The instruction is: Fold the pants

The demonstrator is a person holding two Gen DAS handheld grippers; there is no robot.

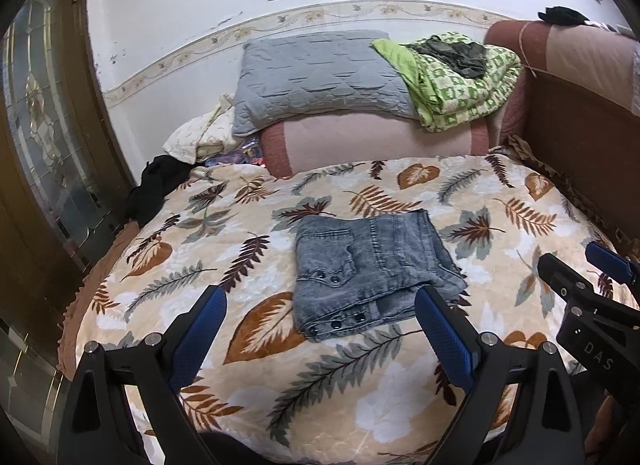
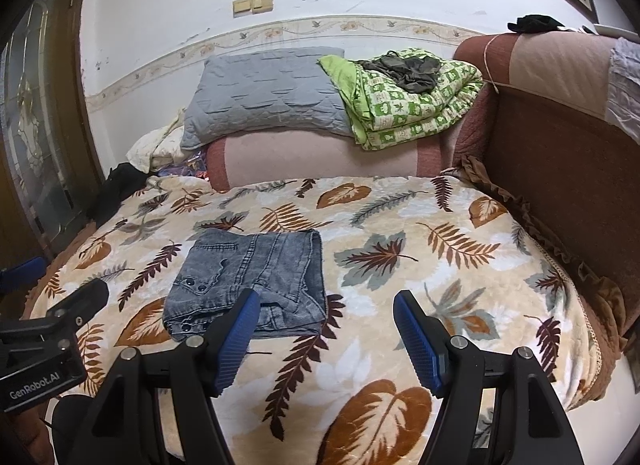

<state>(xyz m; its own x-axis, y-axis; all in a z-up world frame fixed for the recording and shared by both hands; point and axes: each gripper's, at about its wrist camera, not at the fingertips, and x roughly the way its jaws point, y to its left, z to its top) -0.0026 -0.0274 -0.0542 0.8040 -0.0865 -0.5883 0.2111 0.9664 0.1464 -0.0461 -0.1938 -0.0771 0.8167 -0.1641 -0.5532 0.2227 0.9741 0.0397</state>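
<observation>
Pants (image 1: 376,269) lie folded on leaf-patterned blanket (image 1: 400,385) near grey pillow (image 1: 316,81).

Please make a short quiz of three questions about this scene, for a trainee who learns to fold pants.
1. True or false: the jeans are already folded into a compact bundle on the leaf-patterned blanket.
2. Which answer fits the left gripper and the right gripper? A: both open and empty. B: both shut on the jeans. C: one holds the grey pillow.
3. Fill in: the green patterned quilt lies on the cushion beside the grey ____.

Key: 1 true; 2 A; 3 pillow.
</observation>
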